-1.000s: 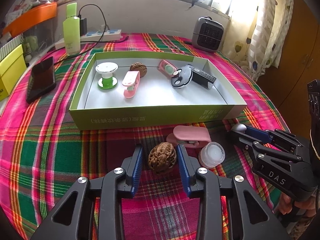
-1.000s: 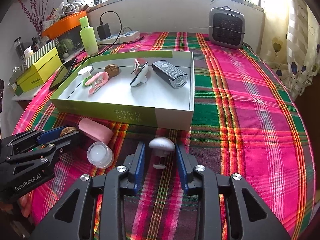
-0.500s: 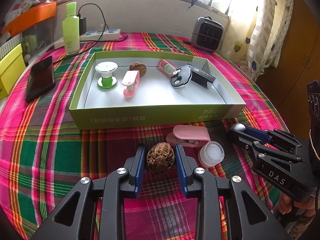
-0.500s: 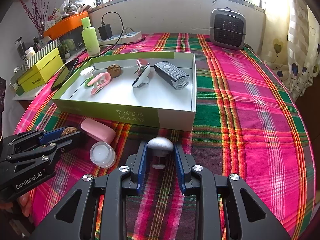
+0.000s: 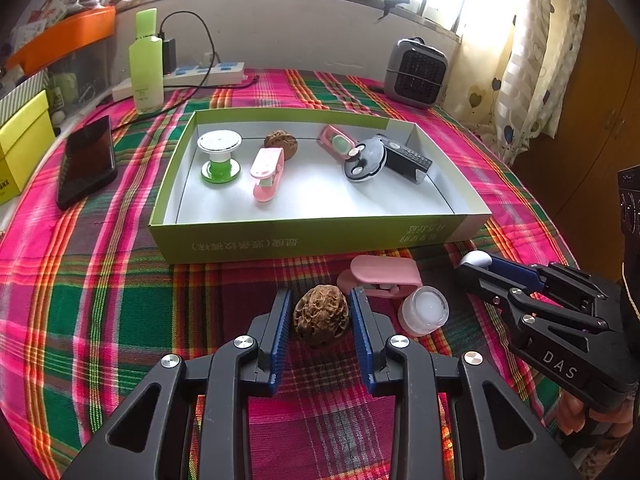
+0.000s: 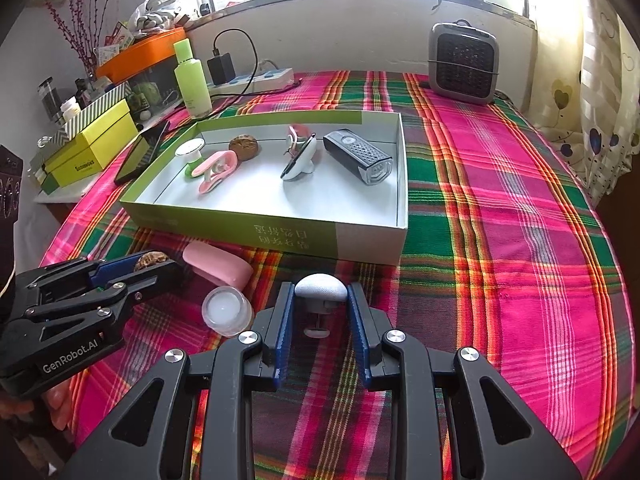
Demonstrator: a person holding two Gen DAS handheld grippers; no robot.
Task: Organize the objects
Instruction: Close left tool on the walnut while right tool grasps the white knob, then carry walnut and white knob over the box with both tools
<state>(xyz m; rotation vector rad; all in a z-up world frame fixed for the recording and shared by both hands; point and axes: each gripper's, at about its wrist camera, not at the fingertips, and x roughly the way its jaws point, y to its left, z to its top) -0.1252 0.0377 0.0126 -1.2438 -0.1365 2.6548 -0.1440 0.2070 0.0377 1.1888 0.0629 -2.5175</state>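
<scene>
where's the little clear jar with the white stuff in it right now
The small jar stands on the plaid tablecloth in front of the green box, just right of the left gripper and its walnut, beside the pink clip.

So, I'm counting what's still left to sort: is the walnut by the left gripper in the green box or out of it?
Out. The walnut sits on the plaid cloth in front of the green box, between the left gripper pads. A second walnut already lies inside.

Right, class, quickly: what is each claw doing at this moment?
Left claw: closed on the walnut.
Right claw: closed on the white mushroom-shaped knob.
</scene>
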